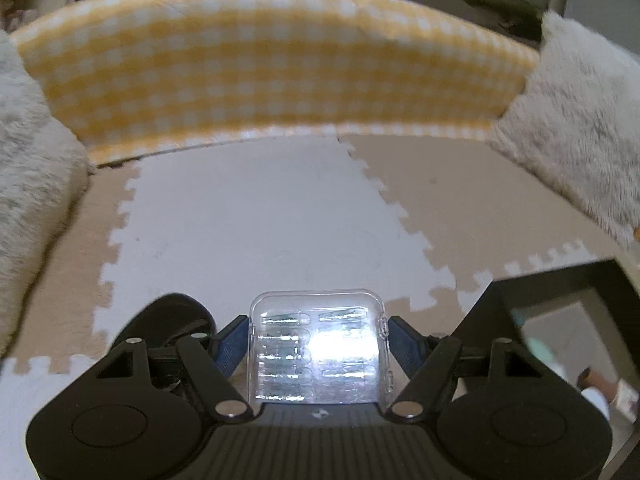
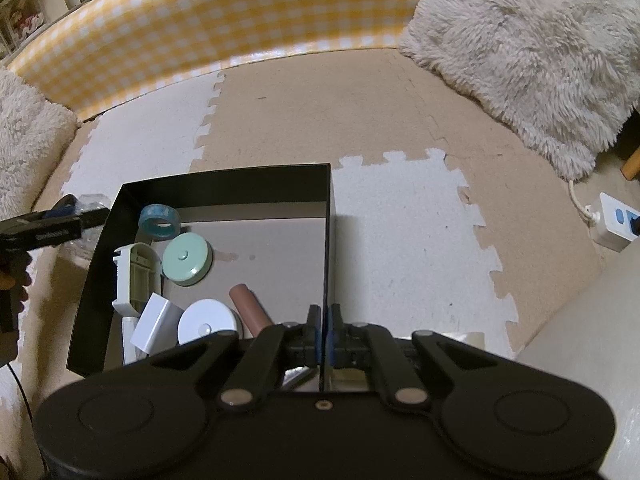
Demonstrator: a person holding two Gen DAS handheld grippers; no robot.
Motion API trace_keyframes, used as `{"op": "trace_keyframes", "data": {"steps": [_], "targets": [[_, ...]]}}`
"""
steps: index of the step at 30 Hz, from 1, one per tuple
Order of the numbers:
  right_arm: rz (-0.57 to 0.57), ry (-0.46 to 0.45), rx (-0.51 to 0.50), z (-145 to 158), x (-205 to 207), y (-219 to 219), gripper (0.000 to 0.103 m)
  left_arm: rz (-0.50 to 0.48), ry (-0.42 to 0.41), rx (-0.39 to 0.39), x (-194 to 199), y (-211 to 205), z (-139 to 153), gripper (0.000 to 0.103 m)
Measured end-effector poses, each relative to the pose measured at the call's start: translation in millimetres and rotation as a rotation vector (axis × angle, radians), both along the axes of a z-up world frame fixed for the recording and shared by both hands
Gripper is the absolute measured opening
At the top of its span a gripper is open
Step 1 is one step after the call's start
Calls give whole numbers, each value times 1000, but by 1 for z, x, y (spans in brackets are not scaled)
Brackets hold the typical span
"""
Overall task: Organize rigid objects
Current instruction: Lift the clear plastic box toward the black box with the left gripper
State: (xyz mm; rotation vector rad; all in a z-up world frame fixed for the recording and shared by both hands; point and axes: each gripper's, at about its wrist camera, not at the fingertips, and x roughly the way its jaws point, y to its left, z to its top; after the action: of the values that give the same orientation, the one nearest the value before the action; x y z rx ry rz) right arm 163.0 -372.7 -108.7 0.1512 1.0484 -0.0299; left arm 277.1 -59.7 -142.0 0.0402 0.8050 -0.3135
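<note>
My left gripper (image 1: 318,340) is shut on a clear plastic case (image 1: 320,354), and its blue pads (image 1: 230,344) press both sides. The case is held above the foam mat. To the right stands the open black box (image 1: 552,280). In the right wrist view, the left gripper (image 2: 60,216) and clear case (image 2: 90,202) hover just outside the box's left wall. My right gripper (image 2: 325,320) is shut on the right wall of the black box (image 2: 224,184). Inside lie a blue tape roll (image 2: 160,222), a mint round disc (image 2: 186,258), a white disc (image 2: 208,320), a brown cylinder (image 2: 250,306) and white plastic pieces (image 2: 136,276).
A yellow checked bumper (image 2: 192,28) runs along the far side. Fluffy white cushions (image 2: 528,52) sit at the right and left. A white power strip (image 2: 616,224) with its cord lies at the right. Beige and white puzzle foam tiles (image 2: 400,232) cover the floor.
</note>
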Motion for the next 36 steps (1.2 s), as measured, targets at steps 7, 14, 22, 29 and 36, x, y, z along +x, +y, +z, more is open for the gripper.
{"op": "trace_keyframes", "data": {"steps": [7, 14, 22, 29, 36], "targets": [[-11, -1, 20, -1, 0, -2, 3, 4, -23, 21, -17, -12, 25, 74], [-22, -1, 36, -2, 0, -5, 3, -14, -60, -13, -39, -24, 53, 74], [-25, 0, 41, -1, 0, -5, 3, -73, -110, -110, -67, -53, 91, 74], [-24, 1, 40, -1, -1, -4, 4, -125, -84, -254, -81, -86, 102, 74], [-28, -1, 59, -3, -2, -8, 4, -116, 69, -398, -71, -130, 70, 74]]}}
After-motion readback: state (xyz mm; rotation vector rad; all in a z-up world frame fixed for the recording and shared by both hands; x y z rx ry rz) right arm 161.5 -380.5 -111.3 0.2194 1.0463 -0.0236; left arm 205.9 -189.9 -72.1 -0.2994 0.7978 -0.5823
